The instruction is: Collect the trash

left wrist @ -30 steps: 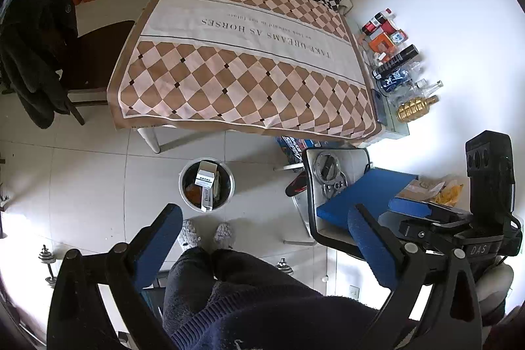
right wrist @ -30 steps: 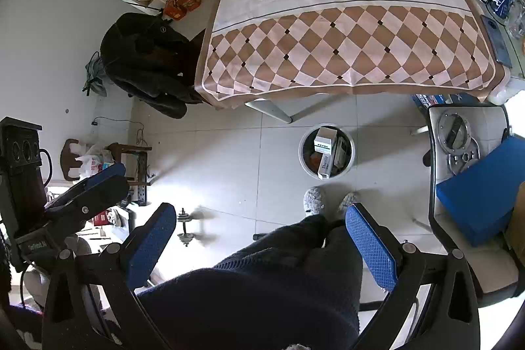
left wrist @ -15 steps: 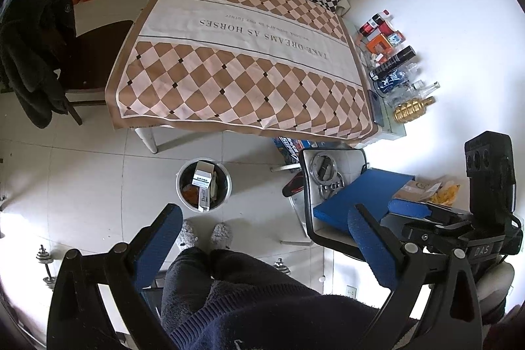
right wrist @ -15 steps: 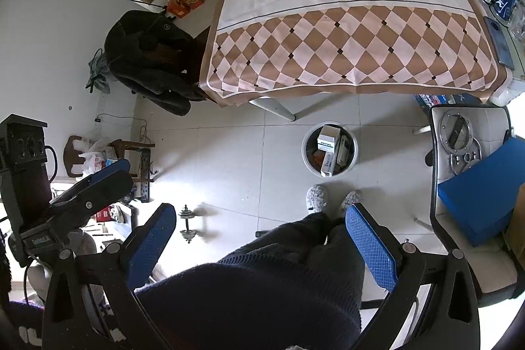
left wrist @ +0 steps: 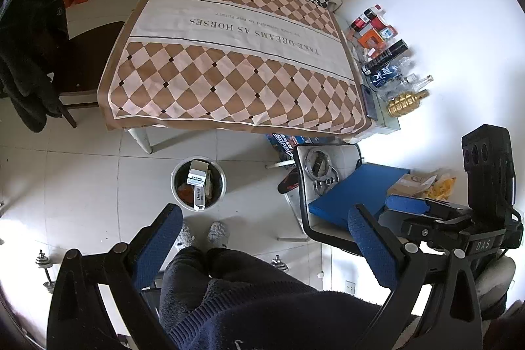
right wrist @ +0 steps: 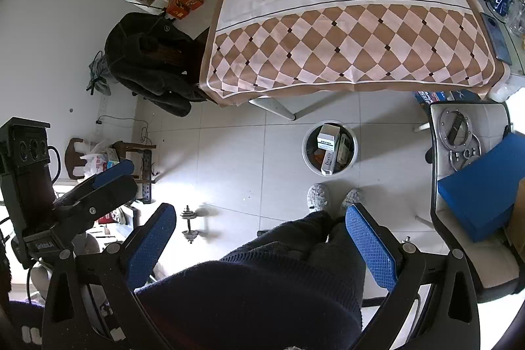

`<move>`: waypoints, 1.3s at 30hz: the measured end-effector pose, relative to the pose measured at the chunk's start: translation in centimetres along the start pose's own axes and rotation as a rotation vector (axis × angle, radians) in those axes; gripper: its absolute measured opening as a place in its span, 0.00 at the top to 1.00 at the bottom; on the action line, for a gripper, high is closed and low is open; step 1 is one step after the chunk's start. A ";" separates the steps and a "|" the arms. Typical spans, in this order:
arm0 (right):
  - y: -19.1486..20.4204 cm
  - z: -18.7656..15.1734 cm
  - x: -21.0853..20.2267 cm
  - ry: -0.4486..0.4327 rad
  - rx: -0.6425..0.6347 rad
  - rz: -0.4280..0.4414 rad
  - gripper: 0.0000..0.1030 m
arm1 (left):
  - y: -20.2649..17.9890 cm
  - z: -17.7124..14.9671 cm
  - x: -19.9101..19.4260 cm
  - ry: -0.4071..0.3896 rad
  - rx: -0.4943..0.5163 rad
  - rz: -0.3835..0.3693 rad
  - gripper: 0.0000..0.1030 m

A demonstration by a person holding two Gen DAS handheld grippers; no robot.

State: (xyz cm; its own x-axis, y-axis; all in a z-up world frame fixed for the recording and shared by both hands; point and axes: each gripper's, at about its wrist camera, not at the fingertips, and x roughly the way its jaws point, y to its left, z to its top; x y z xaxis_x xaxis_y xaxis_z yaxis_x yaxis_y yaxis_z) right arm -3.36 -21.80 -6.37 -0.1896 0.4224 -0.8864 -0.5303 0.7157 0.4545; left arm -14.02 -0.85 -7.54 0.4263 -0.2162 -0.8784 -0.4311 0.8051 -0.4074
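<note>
With both held high above the floor: left gripper (left wrist: 264, 240) and right gripper (right wrist: 261, 238) spread wide, empty. Ahead and below, past slippered feet (right wrist: 318, 197): round trash bin (left wrist: 176, 173), cartons (left wrist: 198, 176) upright inside, near tablecloth's front edge (left wrist: 236, 125). Roughly equidistant.

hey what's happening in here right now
A person stands holding a two-finger gripper in each hand, both high above the floor. The left gripper and right gripper are open and empty. The round trash bin by the person's feet already holds several small boxes. The checkered tablecloth looks bare.
</note>
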 end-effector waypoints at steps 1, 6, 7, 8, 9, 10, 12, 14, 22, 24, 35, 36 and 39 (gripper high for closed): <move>0.0 -0.1 -0.1 -0.002 0.002 -0.001 0.00 | 0.0 0.0 0.0 -0.001 -0.001 0.001 0.00; -0.1 -0.1 -0.1 0.000 0.006 0.001 0.00 | -0.2 -0.1 0.0 -0.002 -0.004 0.003 0.00; -0.1 -0.1 -0.1 0.000 0.004 0.001 0.00 | -0.3 -0.1 0.1 -0.002 -0.003 0.001 0.00; -0.2 -0.1 -0.1 0.001 0.004 0.003 0.00 | -0.2 -0.1 0.1 -0.002 -0.006 0.002 0.00; -0.2 -0.1 -0.2 0.000 0.006 0.004 0.00 | -0.3 -0.2 0.1 -0.004 -0.006 0.003 0.00; -0.2 -0.2 -0.2 -0.001 0.005 0.003 0.00 | -0.4 -0.2 0.1 -0.005 -0.005 0.002 0.00; -0.2 -0.4 -0.3 -0.001 0.004 0.004 0.00 | -0.3 -0.2 0.1 -0.004 -0.008 0.001 0.00; -0.2 -0.4 -0.2 -0.001 0.007 0.004 0.00 | -0.5 -0.3 0.1 -0.002 -0.006 0.001 0.00; -0.3 -0.4 -0.3 -0.001 0.009 0.006 0.00 | -0.7 -0.3 0.1 -0.002 -0.005 -0.002 0.00; -0.2 -0.3 -0.2 -0.001 0.012 0.007 0.00 | -0.6 -0.3 0.1 -0.002 -0.004 -0.001 0.00; -0.1 -0.7 -0.3 0.005 0.007 0.003 0.00 | -0.4 -0.3 0.0 -0.001 0.000 -0.001 0.00; -0.1 -0.5 -0.3 0.004 0.009 0.004 0.00 | -0.4 -0.3 0.0 -0.001 0.001 -0.003 0.00; -0.1 -0.4 -0.2 0.003 0.011 0.006 0.00 | -0.5 -0.4 0.0 -0.001 -0.001 -0.003 0.00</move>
State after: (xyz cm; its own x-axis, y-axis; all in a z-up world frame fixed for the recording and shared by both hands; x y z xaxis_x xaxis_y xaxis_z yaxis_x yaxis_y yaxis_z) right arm -3.62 -22.16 -6.26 -0.1953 0.4247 -0.8840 -0.5200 0.7194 0.4605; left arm -14.09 -1.45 -7.42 0.4283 -0.2176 -0.8770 -0.4307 0.8040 -0.4099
